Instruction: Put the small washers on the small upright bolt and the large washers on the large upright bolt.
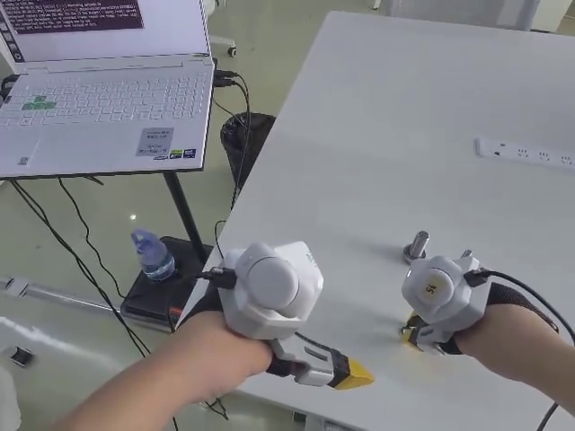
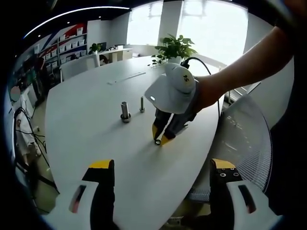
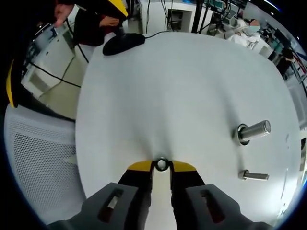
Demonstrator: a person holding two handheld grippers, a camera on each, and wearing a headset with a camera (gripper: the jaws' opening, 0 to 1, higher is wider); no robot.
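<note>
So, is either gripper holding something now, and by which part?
The right gripper pinches a washer by its opposite edges, between the jaw tips. The left gripper is open and holds nothing.

I work at a white table; a laptop sits to my left, with bright windows and a potted plant beyond.

On the worktop the large bolt stands left of the small bolt, both just beyond the right tongs, which hold a washer by the near edge. A power strip lies far right.
</note>
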